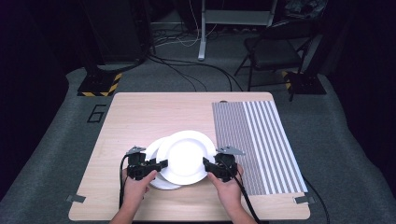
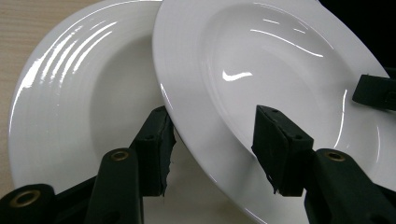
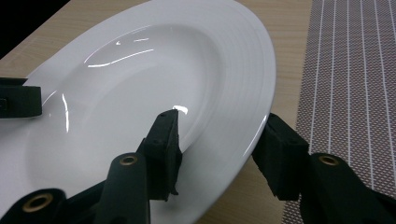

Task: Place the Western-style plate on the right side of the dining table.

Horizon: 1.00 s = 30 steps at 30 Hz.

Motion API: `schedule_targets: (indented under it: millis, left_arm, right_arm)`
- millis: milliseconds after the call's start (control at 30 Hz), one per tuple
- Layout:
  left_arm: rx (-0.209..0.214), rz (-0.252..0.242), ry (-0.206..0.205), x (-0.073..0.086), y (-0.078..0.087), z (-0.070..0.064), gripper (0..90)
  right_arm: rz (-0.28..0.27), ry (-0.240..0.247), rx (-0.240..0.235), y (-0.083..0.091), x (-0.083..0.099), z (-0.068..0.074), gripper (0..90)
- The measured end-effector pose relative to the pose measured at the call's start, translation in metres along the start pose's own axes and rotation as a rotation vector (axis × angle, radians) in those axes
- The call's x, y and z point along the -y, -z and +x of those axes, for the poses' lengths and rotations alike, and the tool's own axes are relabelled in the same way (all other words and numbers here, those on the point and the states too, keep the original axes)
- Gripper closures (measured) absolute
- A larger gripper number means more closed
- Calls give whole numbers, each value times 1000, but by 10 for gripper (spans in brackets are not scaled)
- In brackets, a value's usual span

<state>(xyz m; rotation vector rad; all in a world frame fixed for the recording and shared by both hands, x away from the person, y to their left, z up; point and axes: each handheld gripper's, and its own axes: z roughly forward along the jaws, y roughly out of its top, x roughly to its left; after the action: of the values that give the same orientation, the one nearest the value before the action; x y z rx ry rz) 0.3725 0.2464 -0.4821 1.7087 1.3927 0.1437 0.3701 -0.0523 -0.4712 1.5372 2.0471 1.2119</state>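
In the high view, a wooden table (image 1: 135, 116) carries two white plates near its front middle. The top plate (image 1: 186, 157) overlaps the lower plate (image 1: 156, 151), which shows at its left and front. A striped mat (image 1: 254, 140) covers the table's right part, just beside the plates. The left hand-held gripper (image 1: 161, 164) meets the top plate's left rim, and the right hand-held gripper (image 1: 206, 163) meets its right rim. The person's hands (image 1: 137, 184) hold both from the near edge. Behind the table stand a chair (image 1: 275, 49) and cables on the grey floor

In the left gripper view, the top plate (image 2: 261, 84) sits tilted above the lower plate (image 2: 79, 107), its rim running between the two black jaws. One jaw is under the rim, the other over the plate's inner face, both at or very near it, so this hand-held gripper straddles the rim; whether it pinches hard I cannot tell. The other hand-held gripper's tip (image 2: 376, 91) shows at the far rim

In the right gripper view, the top plate (image 3: 154, 93) fills the middle, raised off the table (image 3: 285, 28). One jaw lies on its inner face, the other outside under the rim, with a slight gap there, so the grasp looks closed around the rim but not surely tight. The mat (image 3: 355, 84) lies to the right
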Motion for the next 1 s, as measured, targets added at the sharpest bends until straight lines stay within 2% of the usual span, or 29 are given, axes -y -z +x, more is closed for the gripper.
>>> schedule_targets:
  millis: [133, 200, 267, 333, 433, 500, 867, 1000]
  left_arm:
    - [-37, -25, -15, 2, 1, -6, 493]
    - [-52, -38, -13, 2, 2, -9, 500]
    - [-68, -54, -8, 3, 2, -11, 510]
    - [-79, -66, -23, 4, 2, -13, 515]
    - [-87, -71, -21, 4, 2, -14, 516]
    - [-107, -75, -39, 5, 2, -15, 516]
    - [-115, -85, -43, 4, 4, -17, 521]
    - [-116, -105, -45, 3, 7, -18, 534]
  right_arm:
    - [-5, -4, 16, -1, 1, 1, 508]
    - [-1, 8, 24, -2, 2, 2, 498]
    - [-2, 0, 29, -3, 2, 2, 497]
    - [-8, -3, 35, -5, 3, 2, 493]
    - [-11, -7, 40, -5, 4, 3, 490]
    - [-20, -3, 39, -6, 5, 3, 490]
    - [-29, -16, 45, -7, 5, 4, 489]
    - [-38, -16, 42, -7, 4, 5, 489]
